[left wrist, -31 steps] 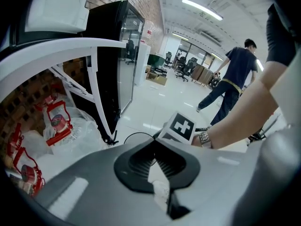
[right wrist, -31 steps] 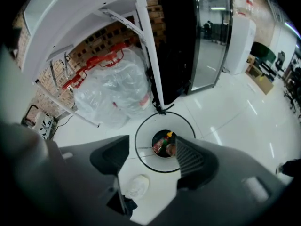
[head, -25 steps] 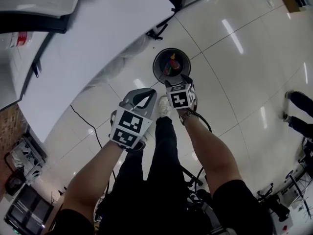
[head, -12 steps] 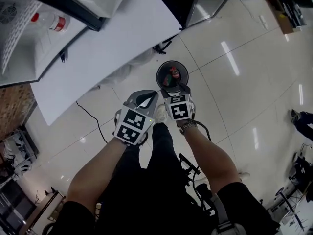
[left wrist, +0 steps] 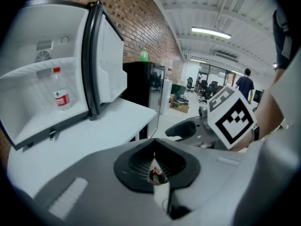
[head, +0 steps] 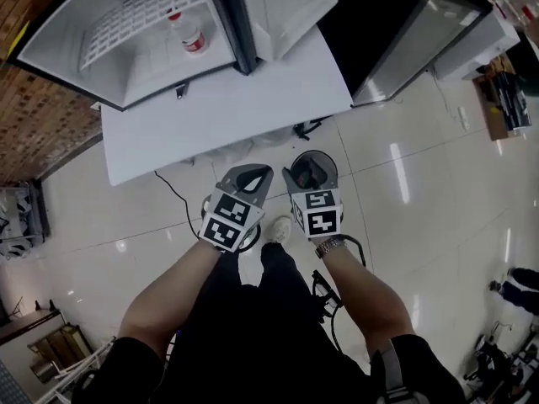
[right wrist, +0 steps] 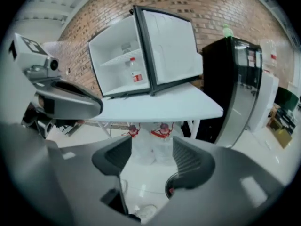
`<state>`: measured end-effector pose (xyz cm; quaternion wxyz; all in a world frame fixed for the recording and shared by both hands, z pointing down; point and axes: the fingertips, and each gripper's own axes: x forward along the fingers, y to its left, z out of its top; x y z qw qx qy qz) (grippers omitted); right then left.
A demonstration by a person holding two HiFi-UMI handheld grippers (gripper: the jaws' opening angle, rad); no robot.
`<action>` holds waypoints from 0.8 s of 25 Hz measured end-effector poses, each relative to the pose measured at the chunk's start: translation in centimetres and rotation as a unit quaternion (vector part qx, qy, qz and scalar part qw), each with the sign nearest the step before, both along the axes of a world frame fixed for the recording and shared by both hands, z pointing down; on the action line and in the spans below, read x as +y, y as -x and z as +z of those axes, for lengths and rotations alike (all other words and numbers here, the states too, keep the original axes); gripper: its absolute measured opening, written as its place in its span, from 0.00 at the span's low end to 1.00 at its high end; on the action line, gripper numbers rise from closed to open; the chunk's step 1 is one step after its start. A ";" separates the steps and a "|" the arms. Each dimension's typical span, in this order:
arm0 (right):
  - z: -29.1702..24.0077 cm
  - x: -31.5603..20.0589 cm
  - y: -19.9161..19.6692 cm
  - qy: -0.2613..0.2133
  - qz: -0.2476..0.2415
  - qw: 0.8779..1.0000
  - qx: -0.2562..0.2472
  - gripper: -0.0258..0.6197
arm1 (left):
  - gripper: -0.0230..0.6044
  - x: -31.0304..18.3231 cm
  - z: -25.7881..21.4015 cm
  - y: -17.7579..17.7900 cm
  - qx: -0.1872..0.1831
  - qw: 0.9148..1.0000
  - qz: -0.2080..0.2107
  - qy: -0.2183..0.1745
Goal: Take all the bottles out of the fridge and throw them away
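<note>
- One clear bottle [head: 187, 34] with a red cap and label stands upright on the shelf of the open fridge [head: 59, 53], which sits on the white tabletop [head: 253, 108]. I see no other bottle inside.
- The trash bin [head: 336, 168] stands on the floor below the tabletop's front edge. Something red and green lies in it, too small to name.
- The left tool [head: 263, 175] has its pads together and holds nothing.
- The right tool [head: 301, 178] is wide and empty. Its jaws have just been narrowing a little, with nothing between them.
- Both tools are near the bin, well apart from the fridge.
- I judge the task nearly done: this bottle has yet to be fetched and dropped in the bin.
</note>
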<state>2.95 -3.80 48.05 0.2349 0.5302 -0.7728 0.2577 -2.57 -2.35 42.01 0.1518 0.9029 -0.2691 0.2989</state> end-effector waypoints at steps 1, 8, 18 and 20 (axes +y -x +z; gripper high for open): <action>-1.2 -0.6 0.8 -0.013 -0.011 1.000 0.002 0.47 | 0.04 -0.7 -0.7 1.0 0.005 1.000 -0.014 -0.008; -7.4 -5.1 8.3 -0.077 -0.074 0.994 0.021 0.47 | 0.04 -5.5 -5.0 9.9 0.031 0.992 -0.105 -0.059; -12.4 -14.8 16.7 -0.115 -0.098 0.988 0.043 0.47 | 0.04 -11.5 -8.1 18.0 0.046 0.986 -0.142 -0.079; -13.0 -17.2 18.1 -0.116 -0.095 0.988 0.046 0.47 | 0.04 -12.8 -8.4 19.2 0.049 0.986 -0.141 -0.078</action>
